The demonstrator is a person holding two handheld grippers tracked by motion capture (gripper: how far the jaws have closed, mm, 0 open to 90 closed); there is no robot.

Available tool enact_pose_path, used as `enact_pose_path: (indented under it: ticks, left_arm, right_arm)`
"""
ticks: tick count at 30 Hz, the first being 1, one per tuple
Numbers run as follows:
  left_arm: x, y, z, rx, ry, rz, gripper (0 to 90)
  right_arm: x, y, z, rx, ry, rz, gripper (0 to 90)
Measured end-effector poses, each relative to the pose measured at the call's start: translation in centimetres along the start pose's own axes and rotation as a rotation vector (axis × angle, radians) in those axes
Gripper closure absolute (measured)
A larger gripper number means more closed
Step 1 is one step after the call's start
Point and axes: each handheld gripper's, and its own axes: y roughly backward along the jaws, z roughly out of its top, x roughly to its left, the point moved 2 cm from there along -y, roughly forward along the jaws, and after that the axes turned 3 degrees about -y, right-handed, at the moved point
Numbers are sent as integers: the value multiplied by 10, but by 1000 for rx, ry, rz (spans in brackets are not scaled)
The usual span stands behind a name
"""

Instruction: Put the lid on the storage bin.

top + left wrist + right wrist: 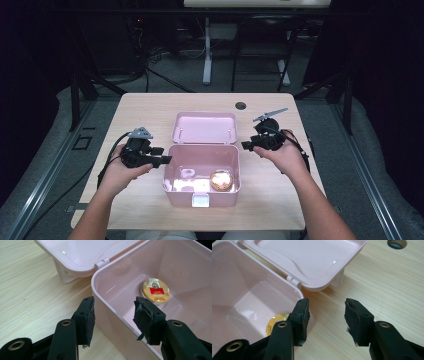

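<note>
Open pink box (pixel 201 195) with 1 gold tin (pixel 221 180) inside

Light wooden table (pixel 150 107), rectangular with rounded corners, pale grain running along its length. Round cable hole (pixel 240 105) near the far edge, right of the middle. Pink plastic box (pixel 201 197) standing in the middle, nearer the near edge than the far one, open, its hinged lid (pixel 204 127) thrown back flat toward the far edge. Left and right stretches of the top bare wood. Grey carpeted floor (pixel 45 145) beneath and around.
</note>
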Motion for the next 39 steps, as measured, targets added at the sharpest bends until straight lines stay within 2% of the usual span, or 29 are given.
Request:
enact_pose_path:
  ticks: [2, 5, 10, 14, 17, 19, 24, 28, 33, 39]
  left_arm:
    - [1, 1, 0, -4, -1, 7, 498]
    - [3, 0, -1, 7, 11, 8, 491]
    - [2, -1, -1, 11, 14, 3, 474]
    - [1, -3, -1, 15, -3, 0, 471]
    - [0, -5, -1, 17, 0, 1, 472]
    - [0, -5, -1, 17, 1, -1, 475]
    - [-1, -6, -1, 24, -5, -3, 480]
    - [-1, -7, -2, 28, -8, -5, 487]
    - [-2, -8, -2, 39, -10, -8, 512]
    - [-3, -8, -2, 39, -18, -18, 521]
  right_arm:
    - [-4, -6, 7, 39, -8, -12, 536]
    - [-6, -11, 13, 52, -35, -18, 540]
    - [-9, -20, 25, 85, -47, -35, 538]
    - [-9, -23, 35, 94, -59, -57, 520]
    - [-10, -27, 42, 96, -70, -56, 520]
    - [-10, -31, 46, 102, -95, -39, 522]
    - [-16, -44, 52, 135, -117, -56, 537]
    - [-20, -52, 58, 138, -134, -64, 547]
    - [-23, -63, 63, 117, -188, -67, 558]
    - [-25, -76, 66, 130, -217, -78, 599]
